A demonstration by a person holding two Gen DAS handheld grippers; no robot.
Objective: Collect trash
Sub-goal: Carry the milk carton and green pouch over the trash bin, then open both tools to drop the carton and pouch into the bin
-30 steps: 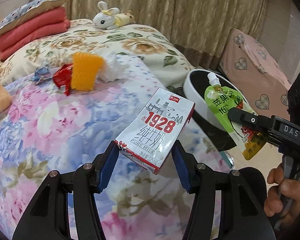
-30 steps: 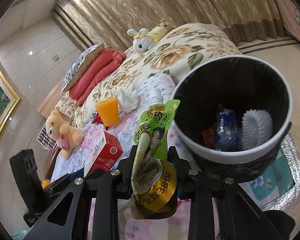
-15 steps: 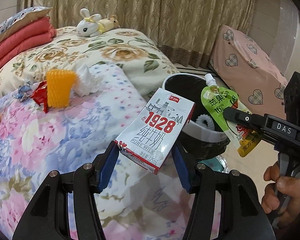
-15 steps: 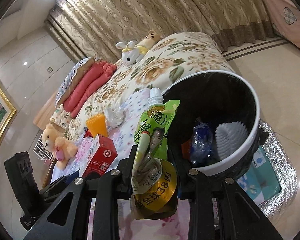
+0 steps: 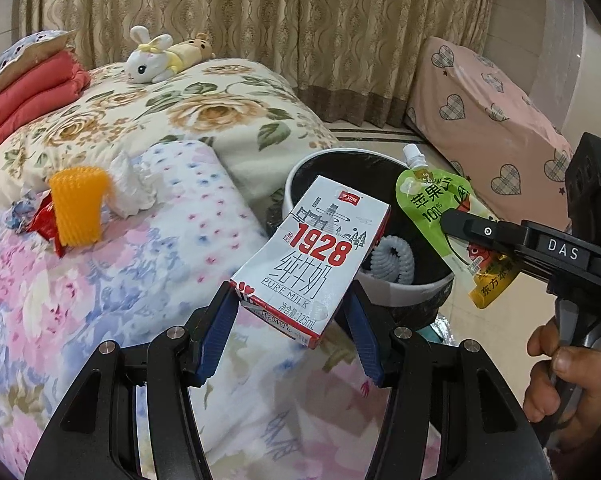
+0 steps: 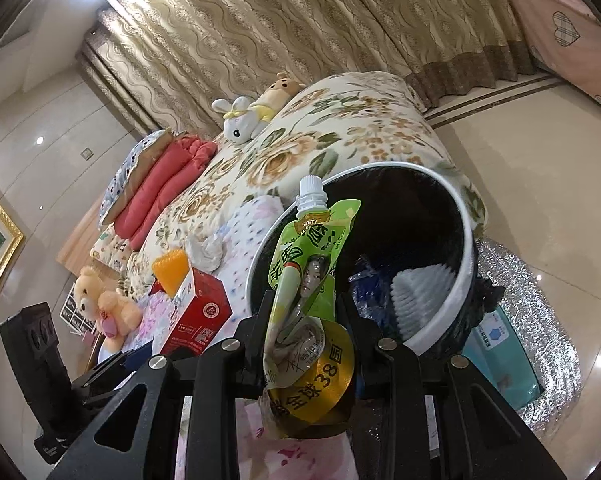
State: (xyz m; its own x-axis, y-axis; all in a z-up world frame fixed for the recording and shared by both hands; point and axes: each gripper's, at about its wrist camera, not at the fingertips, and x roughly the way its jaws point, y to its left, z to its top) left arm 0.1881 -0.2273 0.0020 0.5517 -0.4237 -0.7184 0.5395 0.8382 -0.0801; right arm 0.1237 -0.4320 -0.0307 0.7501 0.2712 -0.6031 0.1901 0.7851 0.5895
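The left gripper fingers clamp one white 1928 milk carton; the right gripper fingers pinch one green spouted juice pouch. Both hang beside the one white-rimmed black bin, by the bed.

The milk carton carries the red number "1928", below it the Chinese characters 纯牛奶, the words "PURE MILK" and "125mL" near its lower edge. The green drink pouch shows 苹果 and "100%", and its gold bottom part reads "38" in the right wrist view. The right gripper has a label "DAS" on its black arm.
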